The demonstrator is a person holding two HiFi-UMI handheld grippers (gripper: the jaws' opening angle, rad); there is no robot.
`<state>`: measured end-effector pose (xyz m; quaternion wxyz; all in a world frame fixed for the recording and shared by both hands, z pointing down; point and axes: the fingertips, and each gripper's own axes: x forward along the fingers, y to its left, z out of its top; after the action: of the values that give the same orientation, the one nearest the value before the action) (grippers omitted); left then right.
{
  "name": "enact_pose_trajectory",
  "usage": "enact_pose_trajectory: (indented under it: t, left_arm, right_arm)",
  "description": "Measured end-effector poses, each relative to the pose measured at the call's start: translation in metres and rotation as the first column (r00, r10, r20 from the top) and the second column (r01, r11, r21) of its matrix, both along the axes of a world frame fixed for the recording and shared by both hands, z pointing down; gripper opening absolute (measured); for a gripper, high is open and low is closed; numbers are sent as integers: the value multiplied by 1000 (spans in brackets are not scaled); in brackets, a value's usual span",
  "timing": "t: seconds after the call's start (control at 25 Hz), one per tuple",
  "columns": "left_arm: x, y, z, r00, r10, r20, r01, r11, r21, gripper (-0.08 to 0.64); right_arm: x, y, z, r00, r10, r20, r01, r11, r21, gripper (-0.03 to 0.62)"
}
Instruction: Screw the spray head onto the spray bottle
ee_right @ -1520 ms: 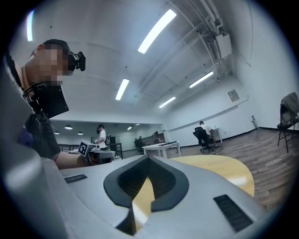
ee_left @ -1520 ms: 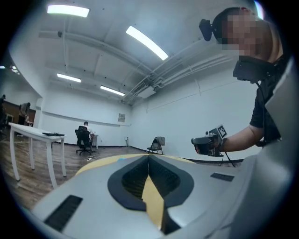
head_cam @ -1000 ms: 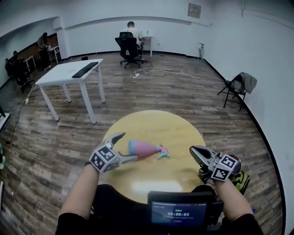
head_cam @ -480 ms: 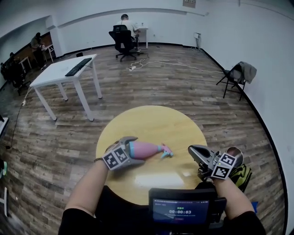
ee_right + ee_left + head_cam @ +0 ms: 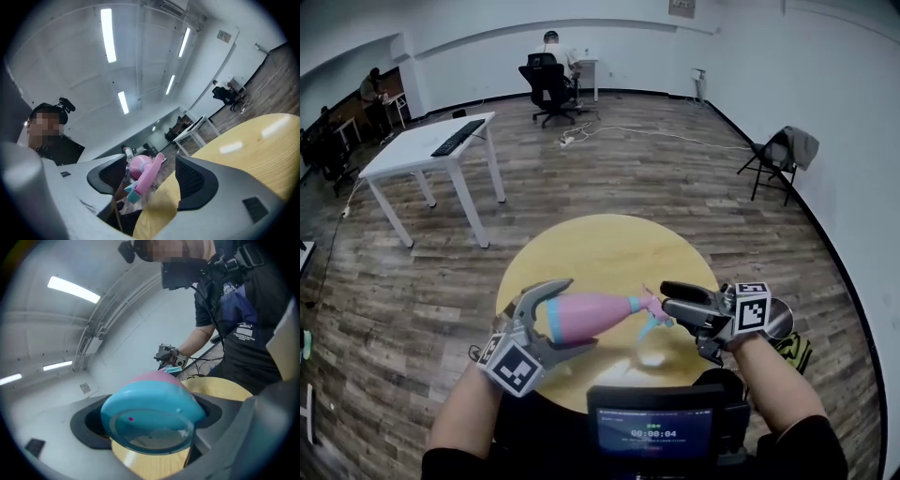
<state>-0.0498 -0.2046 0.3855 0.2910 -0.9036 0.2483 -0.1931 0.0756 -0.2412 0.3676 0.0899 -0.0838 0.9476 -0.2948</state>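
Observation:
A pink spray bottle [image 5: 595, 313] with a blue base lies level in the air above the round yellow table [image 5: 609, 246]. My left gripper [image 5: 579, 312] is shut on its blue base [image 5: 150, 420]. The pink spray head [image 5: 652, 305] with its teal trigger sits on the bottle's neck and points right. My right gripper [image 5: 666, 297] has just been opening its jaws, which now stand wide to either side of the spray head [image 5: 145, 178] without pressing on it. In the left gripper view the right gripper [image 5: 168, 355] shows beyond the bottle.
A screen [image 5: 654, 436] hangs at my chest below the table's near edge. Farther off stand a white desk with a keyboard [image 5: 431, 150], a folding chair with a jacket [image 5: 778, 155] and a seated person [image 5: 548, 66]. A cable lies on the wooden floor.
My left gripper closed on the bottle's base and lifted it off the table toward me. The right gripper moved left to the spray head, rolled, and its jaws opened.

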Motion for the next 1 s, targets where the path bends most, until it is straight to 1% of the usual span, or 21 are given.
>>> enact_pose_trajectory:
  t: [0.04,0.12,0.16,0.2,0.24,0.32,0.4,0.52,0.6,0.64,0.68,0.72,0.76,0.8,0.84,0.88,0.92,0.96,1.0]
  left_arm:
    - [1,7,-3,1000,-5,16,4,1000,29,522]
    - [3,17,-6,999,0,32,-2,997,72,522]
    - [3,21,-7,999,1,39,-5,996,86,522]
    - [3,22,-8,999,0,46,-4,995,96,520]
    - [2,23,-8,999,-2,51,-3,995,100,520]
    - [2,24,-7,999,1,54,-5,997,80,520]
    - [2,23,-5,999,10,53,-12,999,31,520]
    - [0,20,2,998,28,49,-24,997,-79,518]
    - [-1,16,10,998,58,20,-54,983,-176,518]
    - [1,16,15,997,76,0,-74,969,-237,518]
    - [2,16,19,996,87,-16,-88,948,-307,518]
    - [3,15,24,995,92,-29,-96,918,-385,520]
    - [4,16,30,995,94,-45,-104,877,-469,520]
    - [4,18,34,993,96,-69,-118,820,-561,519]
    - [4,21,38,990,98,-103,-141,746,-651,520]
    - [4,24,41,986,96,-138,-167,665,-728,520]
    - [5,27,42,982,90,-167,-188,592,-784,520]
    - [6,28,41,980,85,-183,-199,554,-808,520]
    - [8,28,38,979,83,-184,-198,569,-798,520]
  right_arm:
    - [-11,7,1,998,-55,-18,55,998,-15,321]
    - [-32,24,5,986,-152,-61,152,988,-14,321]
    - [-39,32,5,979,-189,-74,189,982,-4,281]
    - [-43,38,5,974,-212,-80,213,977,6,174]
    - [-45,40,5,971,-223,-80,225,974,10,156]
    - [-45,41,6,971,-225,-85,227,974,14,149]
    - [-45,42,8,972,-215,-94,219,975,30,150]
    - [-48,45,9,975,-185,-125,197,977,85,155]
    - [-50,46,9,975,-159,-156,182,973,145,156]
    - [-50,47,9,974,-145,-175,177,968,180,155]
    - [-50,48,8,972,-131,-195,173,961,215,155]
    - [-50,49,8,970,-117,-215,171,953,251,156]
    - [-51,50,8,967,-105,-234,172,942,288,158]
    - [-52,52,9,963,-94,-251,175,929,325,158]
    - [-52,53,10,960,-86,-265,181,916,357,158]
    - [-52,55,10,959,-81,-273,185,907,378,158]
    - [-52,56,11,958,-79,-274,185,904,386,156]
    - [-51,55,11,961,-78,-266,179,906,383,155]
    - [-49,54,10,966,-79,-245,169,912,374,149]
